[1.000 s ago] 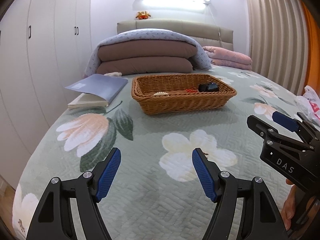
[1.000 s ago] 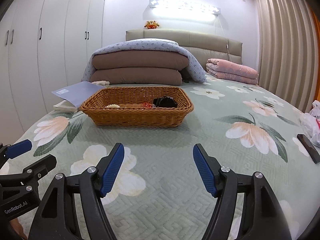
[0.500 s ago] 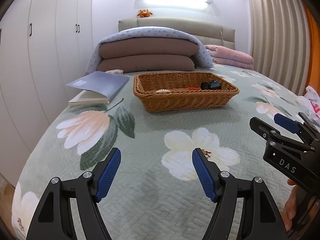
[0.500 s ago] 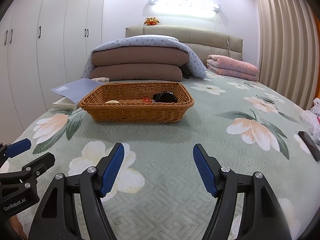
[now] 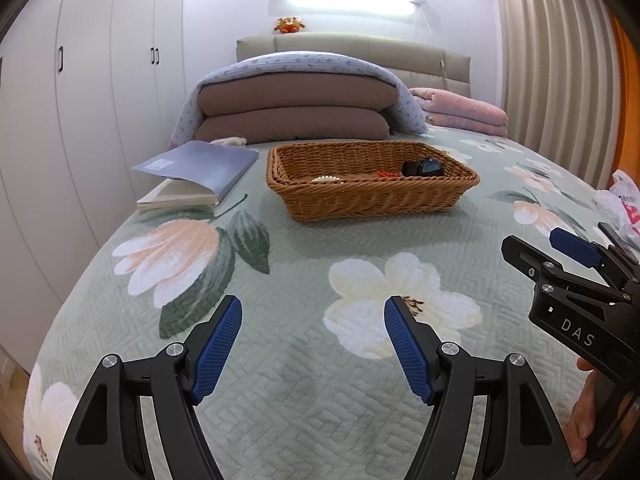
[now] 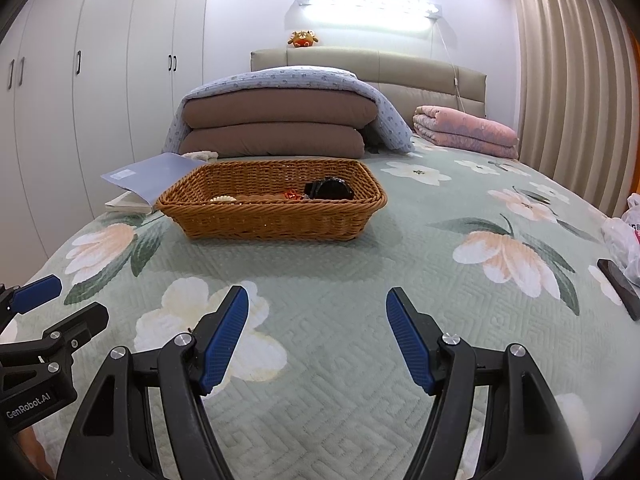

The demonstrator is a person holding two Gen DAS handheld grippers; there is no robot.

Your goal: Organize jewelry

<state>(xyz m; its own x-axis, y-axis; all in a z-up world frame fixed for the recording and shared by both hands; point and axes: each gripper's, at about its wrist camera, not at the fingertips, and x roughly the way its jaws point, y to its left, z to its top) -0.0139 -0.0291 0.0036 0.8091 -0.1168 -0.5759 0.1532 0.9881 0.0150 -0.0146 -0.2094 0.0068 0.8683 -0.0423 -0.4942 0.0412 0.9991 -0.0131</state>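
A wicker basket [image 5: 372,184] was seen on the bed [image 5: 304,360], well ahead of both grippers. Inside it a black item [image 6: 329,189], perhaps a watch, a red piece [image 6: 291,195] and a pale beaded piece [image 5: 327,179] were laid. The left gripper [image 5: 313,346] and the right gripper [image 6: 317,338] were held with fingers wide apart, nothing between them.

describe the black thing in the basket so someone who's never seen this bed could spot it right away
On the floral green bedspread stands a brown wicker basket, in front of the stacked brown pillows. Inside it, at the end nearer the curtains, lies a glossy black item. It is the only dark piece; beside it lie a small red item and a pale beaded one.
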